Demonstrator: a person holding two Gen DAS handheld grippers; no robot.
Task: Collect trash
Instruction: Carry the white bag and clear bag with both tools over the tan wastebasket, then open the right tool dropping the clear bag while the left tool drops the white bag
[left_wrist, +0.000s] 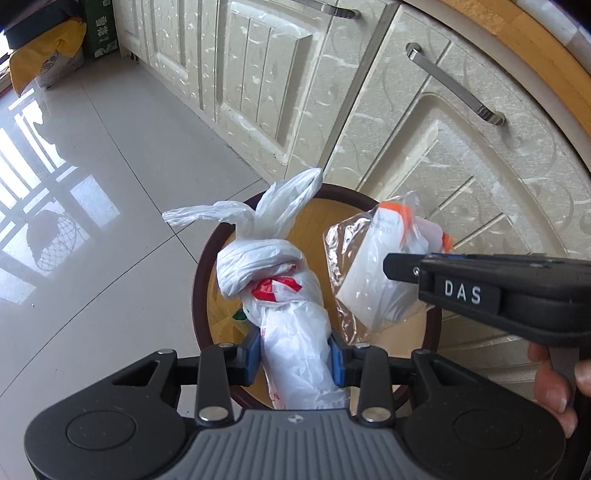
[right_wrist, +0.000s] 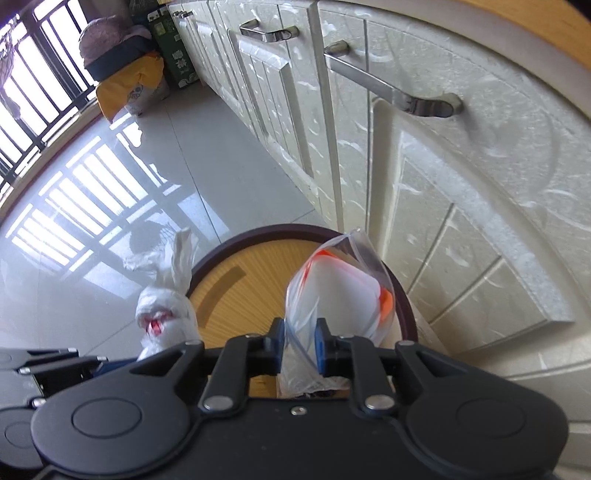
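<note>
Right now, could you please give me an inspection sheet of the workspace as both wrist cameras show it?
Surface: glossy pale tiled floor; a round bin, dark rim, yellow inside, stands below both grippers.
Job's things: knotted white plastic bag and clear bag holding white and orange items, both above the bin.
Clutter: yellow sack and green box at the far wall.
Grippers: left gripper jaws shut on the white bag; right gripper has the clear bag between its jaws.
Cables: nothing seen.
Surroundings: cream cabinet doors with metal handles; barred window.
</note>
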